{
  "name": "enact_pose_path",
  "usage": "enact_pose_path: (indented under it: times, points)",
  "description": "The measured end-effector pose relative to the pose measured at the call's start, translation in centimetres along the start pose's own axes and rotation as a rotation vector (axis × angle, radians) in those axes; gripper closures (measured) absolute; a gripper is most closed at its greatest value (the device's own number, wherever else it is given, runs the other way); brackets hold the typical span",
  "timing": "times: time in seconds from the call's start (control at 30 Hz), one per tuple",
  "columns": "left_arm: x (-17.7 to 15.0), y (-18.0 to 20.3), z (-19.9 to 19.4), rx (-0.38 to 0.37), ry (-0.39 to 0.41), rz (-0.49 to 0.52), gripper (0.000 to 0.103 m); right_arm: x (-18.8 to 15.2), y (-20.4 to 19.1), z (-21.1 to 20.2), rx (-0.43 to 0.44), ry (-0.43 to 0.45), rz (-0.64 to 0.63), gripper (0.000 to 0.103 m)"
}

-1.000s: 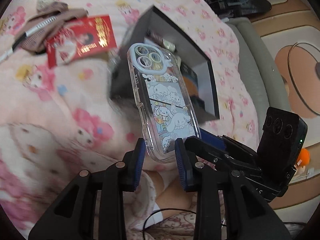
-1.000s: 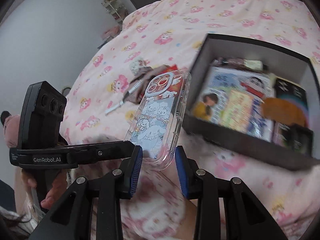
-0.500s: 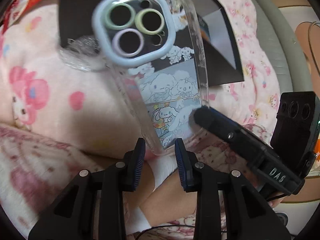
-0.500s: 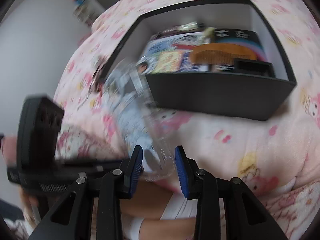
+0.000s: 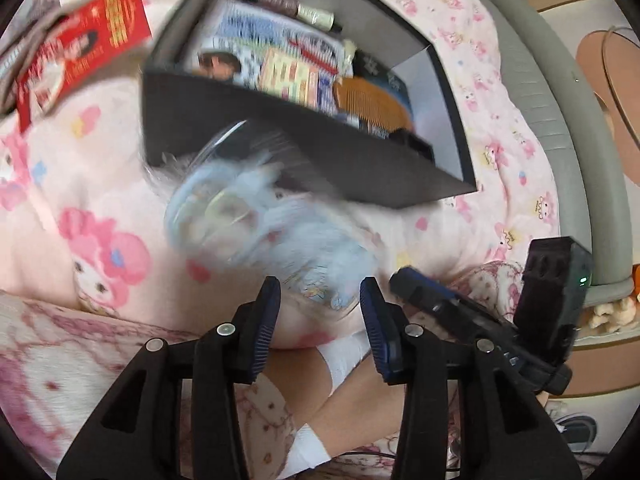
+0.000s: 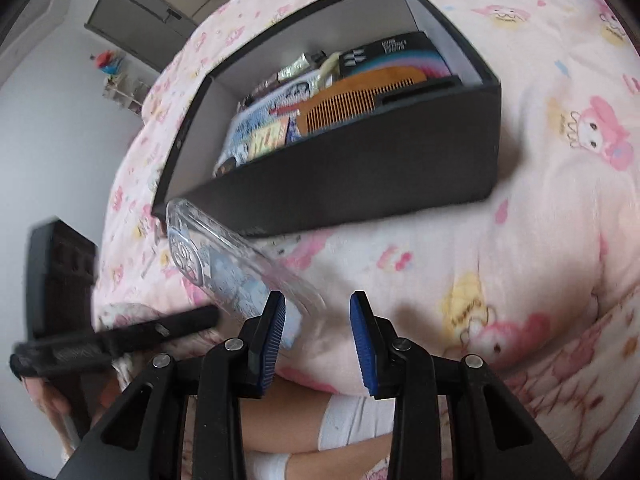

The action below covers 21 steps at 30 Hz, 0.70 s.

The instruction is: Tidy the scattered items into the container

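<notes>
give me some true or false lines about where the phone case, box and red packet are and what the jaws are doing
1. The clear phone case lies inside the black box. False: it is outside, in front of the box's near wall, over the pink blanket.
2. A wooden comb is in the box. True.
3. The left gripper is clamped shut on the phone case. False: its jaws stand apart, with the blurred case just ahead of them.
4. The red packet is on the blanket, outside the box. True.
5. The right gripper has its jaws apart. True.
</notes>
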<state>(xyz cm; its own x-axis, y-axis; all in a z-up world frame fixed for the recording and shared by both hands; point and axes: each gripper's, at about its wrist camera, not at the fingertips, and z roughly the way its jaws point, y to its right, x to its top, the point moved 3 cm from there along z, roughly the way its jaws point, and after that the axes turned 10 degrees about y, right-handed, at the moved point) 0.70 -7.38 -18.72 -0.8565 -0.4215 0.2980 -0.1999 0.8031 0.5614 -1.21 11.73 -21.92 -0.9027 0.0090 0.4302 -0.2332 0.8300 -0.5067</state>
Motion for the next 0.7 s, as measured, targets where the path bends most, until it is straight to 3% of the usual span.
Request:
enact_pose_path:
  times: [0.1, 0.2, 0.3, 0.43, 0.5, 0.7]
  points:
    - [1.6, -1.3, -1.8, 0.051, 0.053, 0.008, 0.060, -0.2, -0.4, 0.1, 0.007, -0.017, -0.009, 0.073]
    - [3.1, -3.6, -1.6, 0.099, 0.084, -0.061, 0.060, -0.5, -0.8, 0.9, -0.003, -0.043, -0.027, 0.072]
    - [4.6, -5.1, 0.5, 0.166, 0.071, -0.103, 0.060, -0.4, -0.9, 2.4, -0.012, -0.073, -0.021, 0.072]
    - [5.1, -6.1, 2.3, 0.167, 0.053, -0.138, 0.057, 0.6, -1.4, 3.9, -0.046, -0.066, -0.046, 0.072]
    - [4.8, -6.1, 3.4, 0.226, 0.046, -0.132, 0.055, 1.2, -1.2, 4.6, -0.066, -0.061, -0.051, 0.072]
    - [4.5, -6.3, 3.7, 0.224, 0.018, -0.124, 0.055, 1.3, -0.3, 6.3, -0.063, -0.086, -0.003, 0.069]
